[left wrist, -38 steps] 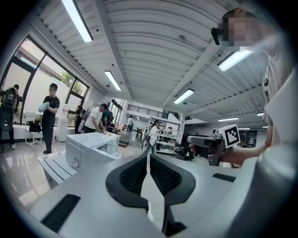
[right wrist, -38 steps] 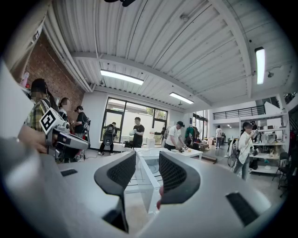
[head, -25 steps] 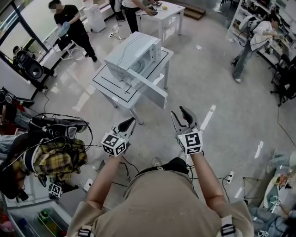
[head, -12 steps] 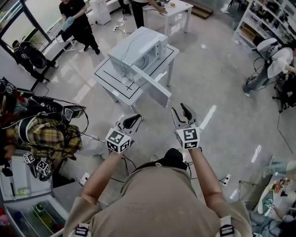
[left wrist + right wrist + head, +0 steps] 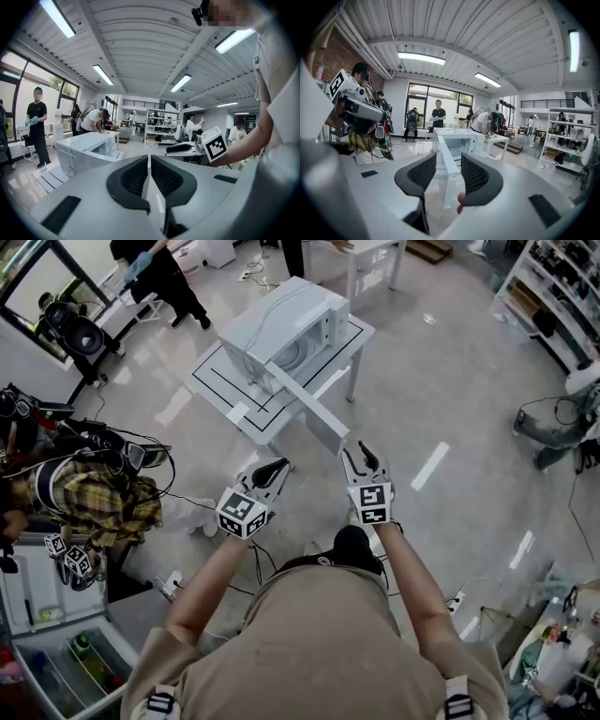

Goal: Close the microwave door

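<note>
Holds the left hand-held gripper (image 5: 272, 468) low on the left, off the table (image 5: 225, 395) and aimed toward its near corner, jaws pressed together with nothing between them. Shows the white microwave (image 5: 281, 329) standing toward the table's far edge, with its door (image 5: 309, 413) swung wide open and jutting out past the near right edge. Carries the right hand-held gripper (image 5: 361, 454) near the door's free end without touching it, jaws spread and empty, with the door's thin edge lined up in the gap between them in the right gripper view.
</note>
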A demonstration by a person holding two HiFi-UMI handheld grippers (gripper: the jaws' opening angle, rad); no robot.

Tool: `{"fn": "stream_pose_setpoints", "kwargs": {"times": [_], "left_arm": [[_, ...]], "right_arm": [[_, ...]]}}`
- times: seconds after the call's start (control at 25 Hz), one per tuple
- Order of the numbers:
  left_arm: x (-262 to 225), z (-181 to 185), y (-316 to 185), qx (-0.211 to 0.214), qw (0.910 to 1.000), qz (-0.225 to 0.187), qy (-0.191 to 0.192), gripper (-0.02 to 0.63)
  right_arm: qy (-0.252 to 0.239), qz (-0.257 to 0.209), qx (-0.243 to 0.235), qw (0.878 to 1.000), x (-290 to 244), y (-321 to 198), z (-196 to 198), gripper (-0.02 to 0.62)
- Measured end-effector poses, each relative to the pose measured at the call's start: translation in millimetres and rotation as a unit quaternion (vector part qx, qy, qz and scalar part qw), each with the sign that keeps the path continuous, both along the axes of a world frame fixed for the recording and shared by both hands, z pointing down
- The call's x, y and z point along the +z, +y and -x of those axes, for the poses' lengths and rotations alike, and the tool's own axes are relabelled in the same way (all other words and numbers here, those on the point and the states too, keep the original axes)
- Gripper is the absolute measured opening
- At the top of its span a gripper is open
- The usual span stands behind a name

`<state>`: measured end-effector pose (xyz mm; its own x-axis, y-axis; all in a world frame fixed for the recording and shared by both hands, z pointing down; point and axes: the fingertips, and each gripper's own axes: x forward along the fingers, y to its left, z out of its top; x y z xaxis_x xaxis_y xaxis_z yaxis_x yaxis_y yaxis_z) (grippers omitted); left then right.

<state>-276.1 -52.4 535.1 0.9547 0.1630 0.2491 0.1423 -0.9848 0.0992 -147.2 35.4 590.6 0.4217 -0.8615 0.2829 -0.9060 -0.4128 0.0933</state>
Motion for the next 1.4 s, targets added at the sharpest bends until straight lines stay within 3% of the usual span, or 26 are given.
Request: {"fn": "stream_pose_setpoints", "kwargs": {"times": [0.32,0.56,0.76,1.4], "left_arm": [[10.8,-36.9,-6.6,-0.041,0.999,0.014,-0.012,0.009],[18.2,-52.9,-13.3,-0.067,0.9972,0.017,-0.028,0.009],[22.8,-61.0,-16.7,-0.083,0.9955,0.013,-0.044,0.009],[28.4,-122.2,-26.4,-0.15,0.9871,0.037,-0.043,0.009]], "right_arm": [[-0.044,0.044,-0.041,0.997,57.5,-29.6,-22.9,0.152],[-0.087,0.051,-0.047,0.994,80.8,-43.3,-34.0,0.124],[-0.094,0.043,-0.045,0.994,81.7,-41.8,-45.6,0.081],[-0.091,0.044,-0.083,0.991,86.6,-40.4,-119.4,0.075]]}}
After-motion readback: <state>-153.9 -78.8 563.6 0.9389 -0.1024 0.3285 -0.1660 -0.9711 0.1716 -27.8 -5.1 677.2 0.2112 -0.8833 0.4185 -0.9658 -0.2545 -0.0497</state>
